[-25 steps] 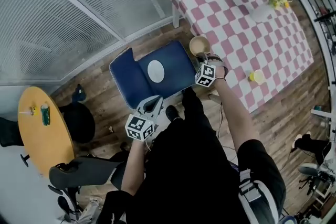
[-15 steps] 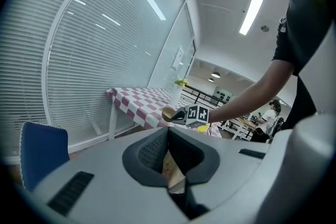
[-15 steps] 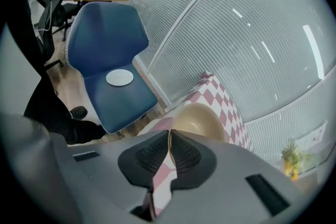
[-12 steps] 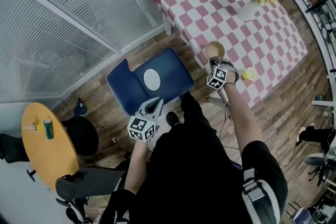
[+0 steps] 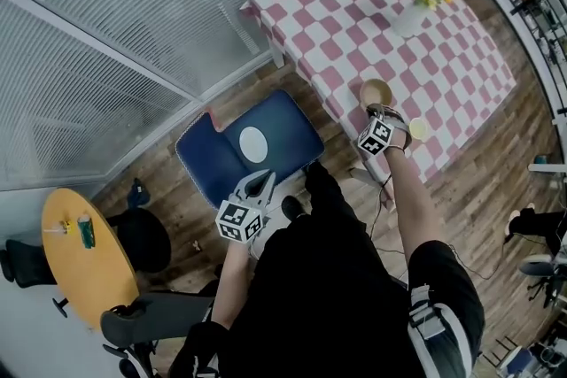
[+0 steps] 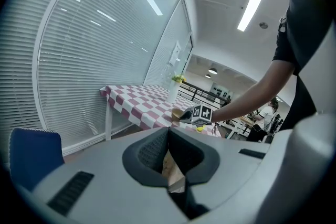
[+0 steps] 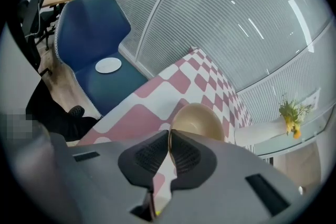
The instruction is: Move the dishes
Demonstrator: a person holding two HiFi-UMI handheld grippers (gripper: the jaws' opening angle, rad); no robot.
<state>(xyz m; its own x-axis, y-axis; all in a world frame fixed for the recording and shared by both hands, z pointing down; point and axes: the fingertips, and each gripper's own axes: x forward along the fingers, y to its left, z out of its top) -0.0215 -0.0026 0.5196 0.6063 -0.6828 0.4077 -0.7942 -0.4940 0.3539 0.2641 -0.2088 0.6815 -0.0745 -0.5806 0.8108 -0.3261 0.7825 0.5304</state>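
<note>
One hand-held gripper (image 5: 379, 109) (right), pinching the bowl (image 5: 376, 90), has moved over the table (image 5: 354, 4).

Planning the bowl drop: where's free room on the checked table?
Free: the whole stretch of table from its left corner to the vase, and the middle between vase and yellow cup. Tightest by that cup, where the right tool holds the bowl.

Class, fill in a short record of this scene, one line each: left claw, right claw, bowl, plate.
left claw: shut, nothing between its jaws
right claw: shut on the rim of the bowl
bowl: tan, at the near edge of the checked table
plate: white, lying on the seat of the blue chair
</note>
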